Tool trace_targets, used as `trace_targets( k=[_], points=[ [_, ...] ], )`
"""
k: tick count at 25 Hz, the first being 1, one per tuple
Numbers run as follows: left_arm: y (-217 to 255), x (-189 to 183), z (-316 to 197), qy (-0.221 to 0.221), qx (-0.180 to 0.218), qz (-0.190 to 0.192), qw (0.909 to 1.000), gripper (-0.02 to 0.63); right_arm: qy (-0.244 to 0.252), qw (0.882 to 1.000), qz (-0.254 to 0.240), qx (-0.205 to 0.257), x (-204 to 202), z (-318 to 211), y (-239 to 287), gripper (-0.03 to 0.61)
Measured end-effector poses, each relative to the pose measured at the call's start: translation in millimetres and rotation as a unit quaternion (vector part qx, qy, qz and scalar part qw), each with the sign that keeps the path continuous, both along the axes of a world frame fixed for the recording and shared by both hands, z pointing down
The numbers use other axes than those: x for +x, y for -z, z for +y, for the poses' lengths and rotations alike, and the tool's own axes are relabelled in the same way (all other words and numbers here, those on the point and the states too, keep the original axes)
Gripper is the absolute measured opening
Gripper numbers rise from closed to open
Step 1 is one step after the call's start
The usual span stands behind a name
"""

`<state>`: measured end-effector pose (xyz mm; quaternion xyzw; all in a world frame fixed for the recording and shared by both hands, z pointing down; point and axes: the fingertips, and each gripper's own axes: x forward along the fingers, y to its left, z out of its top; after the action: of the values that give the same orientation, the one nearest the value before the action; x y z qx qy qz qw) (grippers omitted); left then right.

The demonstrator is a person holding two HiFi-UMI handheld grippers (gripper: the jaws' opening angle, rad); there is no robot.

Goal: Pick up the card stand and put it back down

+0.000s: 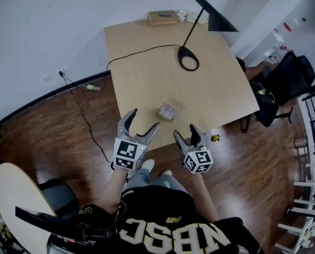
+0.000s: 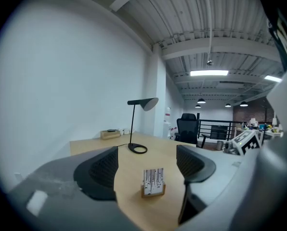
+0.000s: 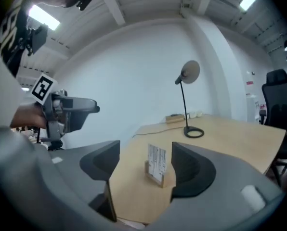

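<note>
The card stand [image 1: 168, 111], a small wooden base holding upright white cards, rests on the light wooden table [image 1: 147, 67] near its front edge. My left gripper [image 1: 145, 119] hovers at that edge, just left of the stand and short of it, jaws open and empty. My right gripper [image 1: 185, 132] hangs just off the edge, right of the stand, also open and empty. In the left gripper view the card stand [image 2: 153, 183] shows ahead between the open jaws of the left gripper [image 2: 147, 158]. In the right gripper view the card stand [image 3: 157, 166] is likewise seen between the parted jaws of the right gripper [image 3: 146, 150], untouched.
A black desk lamp [image 1: 189, 57] with its cable stands mid-table, a flat wooden box [image 1: 161, 18] at the far edge. A black office chair [image 1: 284, 83] is to the right, a round white table [image 1: 15, 194] at lower left. The floor is dark wood.
</note>
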<state>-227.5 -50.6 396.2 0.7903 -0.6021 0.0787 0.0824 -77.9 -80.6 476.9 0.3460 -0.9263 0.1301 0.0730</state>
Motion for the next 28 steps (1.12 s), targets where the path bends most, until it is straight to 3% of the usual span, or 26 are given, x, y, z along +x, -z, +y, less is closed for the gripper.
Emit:
trace_targets(
  k=[3, 7, 11, 15, 18, 22, 28],
  points=[
    [19.8, 13.8, 22.8, -0.014, 0.027, -0.001, 0.9995, 0.399, 0.001, 0.998, -0.004, 0.058, 1.3, 34.2, 53.1, 0.339],
    [50.0, 13.1, 66.3, 0.025, 0.075, -0.011, 0.9968, 0.371, -0.005, 0.992, -0.023, 0.122, -6.9, 93.3, 118.2, 0.355],
    [76.1, 39.3, 125.1, 0.017, 0.116, -0.011, 0.9930, 0.385, -0.046, 0.977, 0.023, 0.208, 4.9, 162.8, 138.4, 0.378],
    [82.9, 80.1, 206.8, 0.000, 0.109, -0.024, 0.9938, 0.388, -0.108, 0.981, -0.008, 0.162, 41.0, 237.7, 134.4, 0.384],
    [74.6, 94.7, 260.6, -0.007, 0.079, -0.023, 0.9966, 0.388, -0.139, 0.981, -0.003, 0.134, 57.3, 286.1, 131.7, 0.385],
    [81.0, 87.6, 308.3, -0.011, 0.073, -0.030, 0.9968, 0.388, -0.134, 0.981, 0.016, 0.141, 52.3, 327.9, 144.9, 0.383],
    [97.6, 57.9, 333.3, -0.019, 0.093, -0.026, 0.9952, 0.388, -0.138, 0.975, 0.025, 0.174, 21.3, 358.1, 180.5, 0.373]
  ],
)
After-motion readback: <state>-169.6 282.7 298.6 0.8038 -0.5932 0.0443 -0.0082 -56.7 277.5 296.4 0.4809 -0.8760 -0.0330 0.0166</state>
